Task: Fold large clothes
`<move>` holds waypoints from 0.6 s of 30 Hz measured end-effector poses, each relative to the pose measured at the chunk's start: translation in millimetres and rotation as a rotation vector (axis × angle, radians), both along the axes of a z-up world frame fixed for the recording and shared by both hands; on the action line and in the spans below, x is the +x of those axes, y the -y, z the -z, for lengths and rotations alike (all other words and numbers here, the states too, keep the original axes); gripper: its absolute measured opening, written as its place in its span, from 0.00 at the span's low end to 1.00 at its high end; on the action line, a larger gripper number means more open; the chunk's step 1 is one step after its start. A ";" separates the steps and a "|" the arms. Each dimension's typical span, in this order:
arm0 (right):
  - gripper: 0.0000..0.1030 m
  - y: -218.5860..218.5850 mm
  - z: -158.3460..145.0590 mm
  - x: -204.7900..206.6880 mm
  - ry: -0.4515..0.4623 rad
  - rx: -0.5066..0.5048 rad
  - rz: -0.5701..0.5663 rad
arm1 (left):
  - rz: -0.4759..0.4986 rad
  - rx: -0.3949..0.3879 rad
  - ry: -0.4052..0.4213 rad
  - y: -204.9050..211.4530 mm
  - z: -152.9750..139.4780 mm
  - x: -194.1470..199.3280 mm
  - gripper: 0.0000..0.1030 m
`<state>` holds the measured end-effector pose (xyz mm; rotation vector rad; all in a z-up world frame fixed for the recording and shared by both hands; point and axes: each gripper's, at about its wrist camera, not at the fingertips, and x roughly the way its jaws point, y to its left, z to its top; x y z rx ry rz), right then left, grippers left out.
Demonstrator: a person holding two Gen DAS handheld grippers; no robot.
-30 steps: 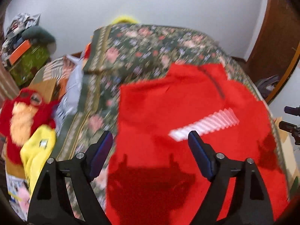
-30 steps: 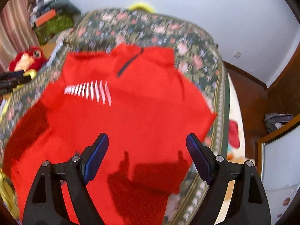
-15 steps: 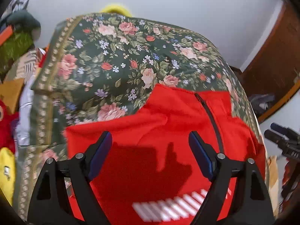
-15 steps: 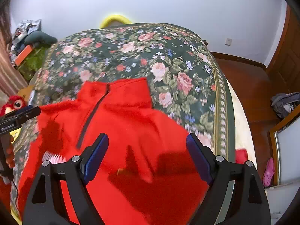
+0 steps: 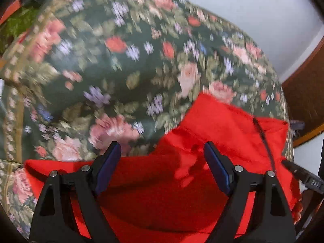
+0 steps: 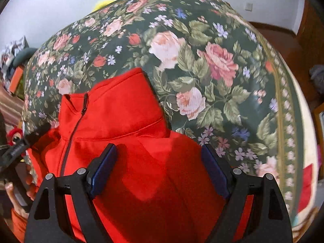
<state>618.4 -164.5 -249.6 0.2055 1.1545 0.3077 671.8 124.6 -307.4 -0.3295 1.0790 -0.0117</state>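
A home bedroom: bed under a dark green floral cover, plain white wall with a switch plate, wooden floor, red plush toy and piled clutter alongside.

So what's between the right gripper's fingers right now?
Only the red jacket beneath the open right gripper: its shoulder area below the collar, seen in the right wrist view.

Red jacket on floral bedspread
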 end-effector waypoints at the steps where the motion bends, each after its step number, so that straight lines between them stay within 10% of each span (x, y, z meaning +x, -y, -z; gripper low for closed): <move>1: 0.80 1.9 1.3 -1.1 -0.002 0.013 0.001 | 0.033 0.000 -0.019 3.9 6.6 1.0 0.81; 5: 0.64 4.9 -1.1 -8.5 0.010 0.053 -0.019 | 0.064 0.011 -0.065 14.3 25.4 0.0 0.78; 10: 0.11 -2.9 -12.7 -19.0 0.037 0.065 -0.043 | 0.091 0.004 -0.044 20.6 12.8 -5.5 0.09; 18: 0.07 -9.9 -61.3 -59.9 0.145 0.066 -0.103 | 0.126 0.122 0.059 29.5 -50.0 -48.7 0.05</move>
